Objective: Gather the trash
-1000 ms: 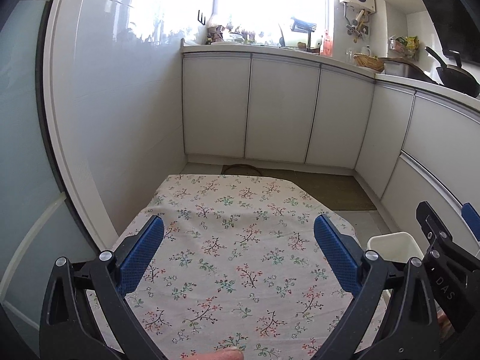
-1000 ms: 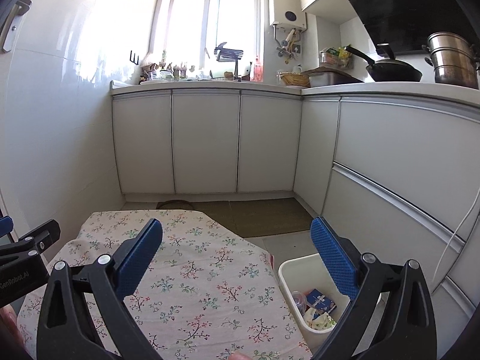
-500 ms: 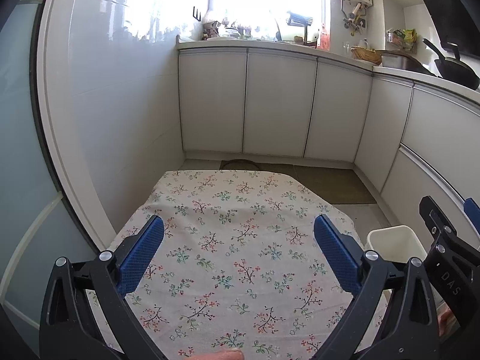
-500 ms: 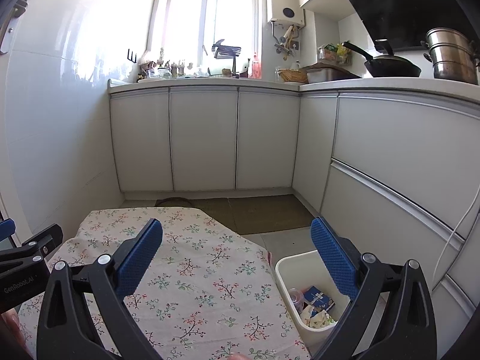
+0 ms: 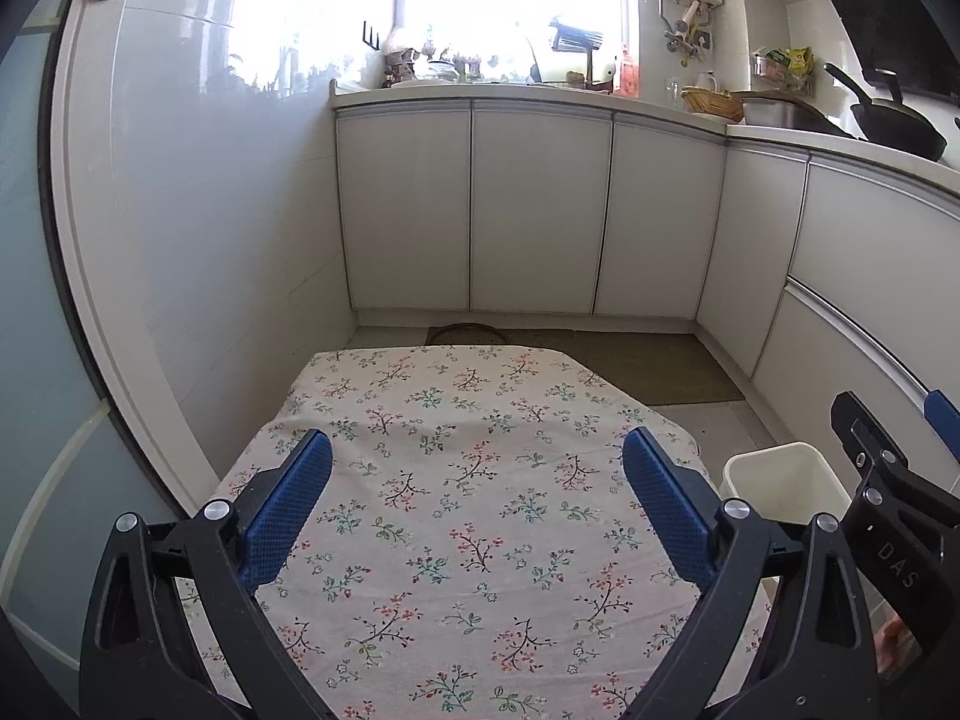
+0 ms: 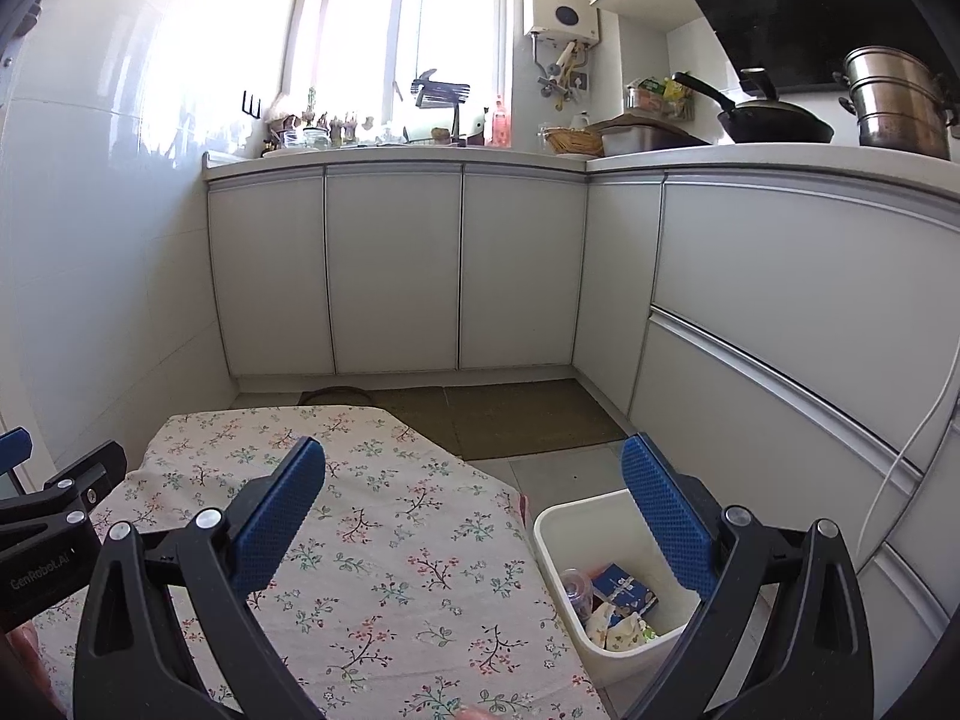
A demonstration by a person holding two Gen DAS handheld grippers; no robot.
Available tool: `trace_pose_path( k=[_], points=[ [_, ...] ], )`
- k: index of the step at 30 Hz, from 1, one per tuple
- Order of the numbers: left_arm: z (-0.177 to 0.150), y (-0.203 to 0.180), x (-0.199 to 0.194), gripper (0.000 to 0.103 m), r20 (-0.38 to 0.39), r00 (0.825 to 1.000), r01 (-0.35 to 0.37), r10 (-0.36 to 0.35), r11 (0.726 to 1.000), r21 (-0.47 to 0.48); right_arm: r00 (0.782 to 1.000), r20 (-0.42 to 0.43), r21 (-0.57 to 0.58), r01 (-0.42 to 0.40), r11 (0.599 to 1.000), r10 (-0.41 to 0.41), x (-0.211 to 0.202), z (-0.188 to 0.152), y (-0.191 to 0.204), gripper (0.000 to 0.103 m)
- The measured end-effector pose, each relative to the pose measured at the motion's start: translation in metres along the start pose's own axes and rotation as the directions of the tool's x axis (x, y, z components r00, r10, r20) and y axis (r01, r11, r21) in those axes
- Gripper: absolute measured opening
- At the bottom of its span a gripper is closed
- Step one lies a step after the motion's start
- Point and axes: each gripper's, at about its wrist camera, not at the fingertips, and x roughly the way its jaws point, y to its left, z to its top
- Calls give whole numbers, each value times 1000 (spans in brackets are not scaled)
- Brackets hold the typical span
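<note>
— Down at four o'clock from the table (image 6: 372, 546), beside its right edge, is that the white bin (image 6: 555, 525) they've been filling?

— That's it, standing on the floor tiles just beside the flowered tablecloth (image 5: 480, 480). I can see trash (image 6: 612, 606) lying in the bottom: a dark blue carton with pale lettering, a clear little cup or bottle, some crumpled wrappers.

— Anything left on the table?

— Not that I can spot. From either gripper's view the cloth shows nothing but its flower print. So I'd judge the collecting is done, or very nearly; whatever lies nearer than the grippers, or on the floor out of sight, I can't speak for.

— And the grippers themselves?

— The left gripper (image 5: 477, 504) hangs over the middle of the table, blue pads (image 5: 288, 504) spread wide, nothing between them. The right gripper (image 6: 474, 510) hangs at the table's right edge, pads equally wide apart and empty, with the bin at about five o'clock under its right finger.

— Can you read anything?

— A little. The right gripper's body, seen at three o'clock in the left camera, carries "DAS". The left gripper's body, at nine o'clock in the right camera, reads something like "GenRobot.AI". The lettering on the blue carton is too small to make out, and so are the bottles up at twelve o'clock on the counter (image 6: 420, 151) under the window.

— What's left, then?

— A last look around for strays, I'd guess, if anything.
</note>
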Motion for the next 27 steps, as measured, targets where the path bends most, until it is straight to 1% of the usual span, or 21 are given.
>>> trace_pose_path(
  k=[10,13,16,19,20,21,23,25,27],
  points=[
    [0,-15,3,87,8,999,41,-42,999,25,999,-12,-13,32,999,-32,0,-1,-6,96],
    [0,-19,5,84,1,998,59,-59,998,28,999,-23,-14,41,999,-42,1,-2,-10,96],
    [-1,-23,8,83,-6,997,72,-72,997,22,998,-28,-14,52,999,-53,2,-3,-14,96],
    [1,-27,11,84,-11,998,70,-69,997,17,997,-36,-15,65,998,-66,4,-4,-19,96],
    [1,-29,11,86,-18,997,70,-69,998,12,997,-41,-15,69,997,-70,4,-5,-21,96],
    [1,-30,13,91,-29,997,71,-71,997,7,996,-48,-13,73,997,-74,6,-6,-23,96],
    [0,-31,16,92,-45,997,68,-68,998,-2,995,-64,-5,78,997,-78,9,-8,-28,96],
    [-1,-33,18,96,-55,997,63,-63,998,-7,994,-77,4,84,996,-83,11,-9,-33,96],
    [-1,-36,19,96,-59,996,67,-68,998,-9,992,-84,9,90,996,-89,13,-10,-37,96]
  ],
)
